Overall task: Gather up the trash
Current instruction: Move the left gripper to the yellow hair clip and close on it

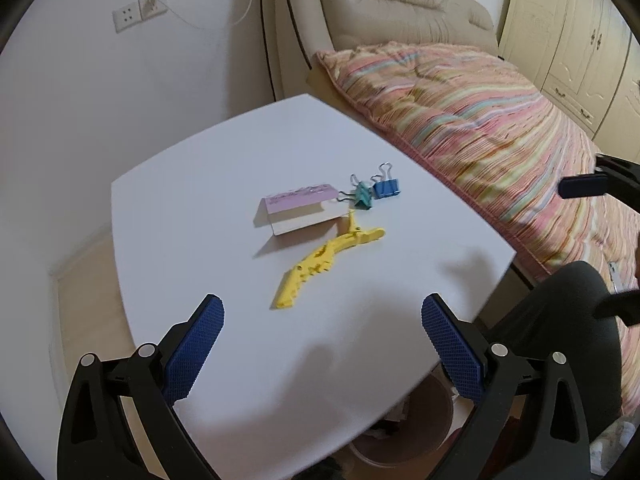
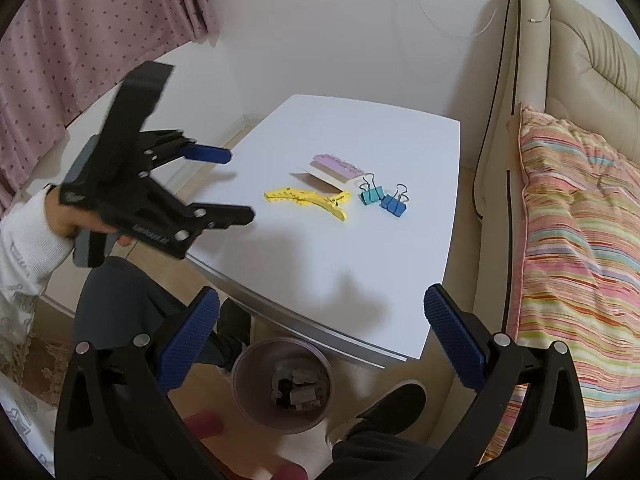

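1. Biggest thing around is the bed (image 1: 500,152) with a striped quilt, running along the table's far side in the left view. A beige padded headboard (image 2: 580,60) stands behind it.
2. The white table (image 1: 200,220) sits next to the bed and carries all the small stuff in a loose cluster near its middle.
3. The bin (image 2: 282,384) is on the floor just under the table's near edge, right below the right gripper. It's round, with some grey scraps already inside.
4. Left gripper (image 1: 322,324) hangs over the near part of the table, blue pads spread wide, nothing between them. The right view shows it side-on (image 2: 240,184), held in a hand with a white sleeve, fingers clearly parted.
5. Right gripper (image 2: 320,322) is also spread wide and holding nothing, hovering over the table's edge and the bin.
6. The card (image 1: 298,210) is a folded pink-and-white piece lying flat on the table, its corner just beside the yellow clip.
7. The yellow clip (image 1: 320,264) is a long toothed hair clip, closest to the left gripper.
8. The teal clip (image 1: 362,198) and blue clip (image 1: 386,187) are small binder clips, side by side, just past the card on the bed side.
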A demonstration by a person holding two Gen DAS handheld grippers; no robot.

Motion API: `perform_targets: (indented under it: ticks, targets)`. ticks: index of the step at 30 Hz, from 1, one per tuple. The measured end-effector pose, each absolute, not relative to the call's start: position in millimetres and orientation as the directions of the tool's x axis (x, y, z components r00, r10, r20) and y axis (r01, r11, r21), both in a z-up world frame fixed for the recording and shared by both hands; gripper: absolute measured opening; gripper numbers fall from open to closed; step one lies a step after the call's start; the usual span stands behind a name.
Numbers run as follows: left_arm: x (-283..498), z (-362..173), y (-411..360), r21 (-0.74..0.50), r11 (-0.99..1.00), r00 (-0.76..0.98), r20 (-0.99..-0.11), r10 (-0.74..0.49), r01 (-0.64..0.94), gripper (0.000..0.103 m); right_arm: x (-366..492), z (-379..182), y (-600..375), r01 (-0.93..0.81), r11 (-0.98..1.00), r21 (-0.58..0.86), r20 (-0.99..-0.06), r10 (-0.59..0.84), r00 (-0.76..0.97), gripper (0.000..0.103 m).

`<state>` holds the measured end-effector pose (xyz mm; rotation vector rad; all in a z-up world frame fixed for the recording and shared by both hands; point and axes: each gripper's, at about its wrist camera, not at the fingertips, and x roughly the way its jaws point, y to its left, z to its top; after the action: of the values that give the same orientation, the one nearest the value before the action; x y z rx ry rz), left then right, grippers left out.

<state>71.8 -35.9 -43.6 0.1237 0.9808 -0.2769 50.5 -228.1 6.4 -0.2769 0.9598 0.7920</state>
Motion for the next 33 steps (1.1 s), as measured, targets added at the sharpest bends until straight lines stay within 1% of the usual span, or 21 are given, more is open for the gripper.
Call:
perform_targets:
  ticks: [5, 16, 17, 18, 20, 21, 25, 27, 28, 30, 31, 33]
  targets:
    - [92.4, -56.3, -35.9, -0.007, 0.952, 0.513, -0.841, -0.172, 0.307, 0.095, 54.8, 3.3, -229.6, -0.704, 0.700, 0.119, -0.822, 0.467, 0.326, 0.100]
    - [111.6, -75.5, -35.3, -0.029, 0.947, 0.485, -0.854, -0.190, 0.321, 0.095, 60.0, 1.2, -234.5, -0.693, 0.711, 0.120, -0.827, 0.458, 0.327, 0.100]
    - [111.9, -76.9, -34.9, -0.034, 0.945, 0.482, -0.854, -0.196, 0.324, 0.092, 60.5, 0.9, -234.7, -0.692, 0.712, 0.120, -0.827, 0.457, 0.326, 0.100]
    - [112.8, -78.3, -34.5, -0.035, 0.945, 0.477, -0.857, -0.196, 0.326, 0.084, 60.9, 0.6, -235.0, -0.691, 0.712, 0.121, -0.828, 0.457, 0.326, 0.100]
    - [114.8, -80.8, -34.3, -0.036, 0.945, 0.465, -0.864, -0.193, 0.325, 0.075, 62.0, -0.5, -234.9, -0.690, 0.713, 0.123, -0.829, 0.456, 0.323, 0.100]
    - [114.9, -81.9, -33.9, -0.040, 0.944, 0.461, -0.865, -0.197, 0.327, 0.072, 62.2, -1.1, -234.6, -0.690, 0.714, 0.124, -0.829, 0.456, 0.323, 0.100]
    - [115.8, -85.4, -34.3, -0.044, 0.942, 0.446, -0.873, -0.198, 0.333, 0.066, 63.2, -2.6, -232.7, -0.691, 0.712, 0.128, -0.830, 0.458, 0.319, 0.100]
    - [115.9, -87.5, -35.3, -0.036, 0.941, 0.440, -0.877, -0.192, 0.338, 0.052, 63.9, -3.7, -231.9, -0.691, 0.712, 0.129, -0.831, 0.458, 0.316, 0.100]
    - [116.0, -87.2, -35.1, -0.035, 0.941, 0.441, -0.877, -0.191, 0.338, 0.050, 64.3, -4.2, -231.6, -0.691, 0.711, 0.130, -0.831, 0.459, 0.315, 0.100]
    - [117.3, -86.2, -34.3, -0.041, 0.942, 0.438, -0.878, -0.193, 0.333, 0.037, 65.0, -5.4, -231.1, -0.691, 0.710, 0.132, -0.831, 0.459, 0.313, 0.100]
    - [117.5, -86.0, -34.2, -0.037, 0.942, 0.436, -0.880, -0.189, 0.334, 0.034, 65.2, -5.9, -230.6, -0.692, 0.710, 0.133, -0.832, 0.459, 0.312, 0.100]
    - [117.2, -85.9, -35.5, -0.034, 0.939, 0.430, -0.883, -0.189, 0.341, 0.021, 64.7, -6.6, -230.1, -0.692, 0.709, 0.132, -0.832, 0.459, 0.311, 0.100]
